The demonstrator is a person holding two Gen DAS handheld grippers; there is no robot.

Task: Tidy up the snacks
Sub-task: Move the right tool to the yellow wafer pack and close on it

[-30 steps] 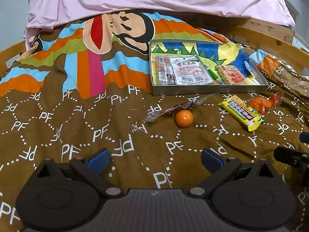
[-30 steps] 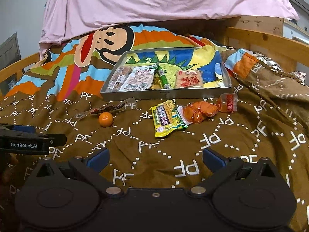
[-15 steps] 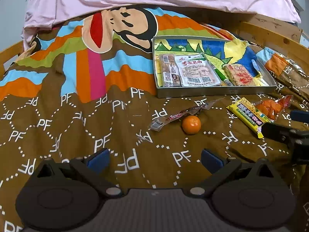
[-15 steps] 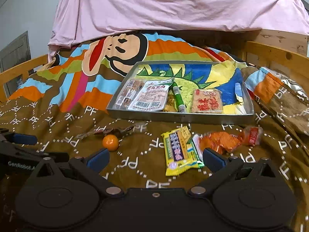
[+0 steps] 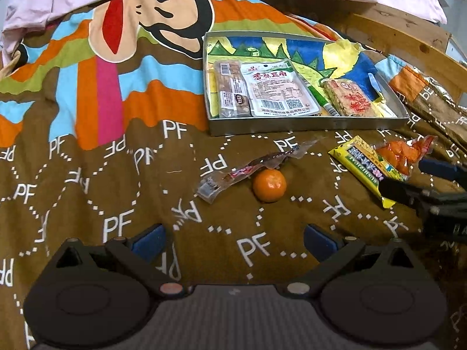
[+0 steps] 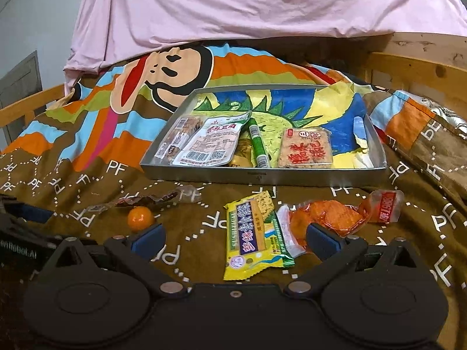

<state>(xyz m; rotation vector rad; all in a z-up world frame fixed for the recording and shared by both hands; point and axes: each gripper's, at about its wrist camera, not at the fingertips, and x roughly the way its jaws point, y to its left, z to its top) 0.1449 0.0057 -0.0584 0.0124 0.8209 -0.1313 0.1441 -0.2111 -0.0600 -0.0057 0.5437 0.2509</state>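
A grey metal tray (image 5: 306, 127) (image 6: 262, 176) lies on the brown bedspread and holds several snack packets. In front of it lie a long clear-wrapped stick snack (image 5: 251, 167) (image 6: 146, 199), a small orange (image 5: 269, 185) (image 6: 140, 218), a yellow packet (image 5: 364, 169) (image 6: 254, 236) and an orange-red packet (image 5: 404, 154) (image 6: 335, 217). My left gripper (image 5: 233, 240) is open, just short of the orange. My right gripper (image 6: 233, 240) is open, its fingertips either side of the yellow packet's near end; it also shows at the right of the left wrist view (image 5: 408, 180).
A wooden bed rail (image 6: 417, 70) runs along the right and back. A pink sheet (image 6: 262, 5) hangs behind the tray. A rumpled fold of bedspread (image 6: 423, 134) rises right of the tray. The left gripper's body (image 6: 20, 233) sits at the left edge of the right wrist view.
Both grippers have moved forward toward the loose snacks. The right one now reaches the yellow packet; the left one is closer to the orange. Nothing on the bed has moved.
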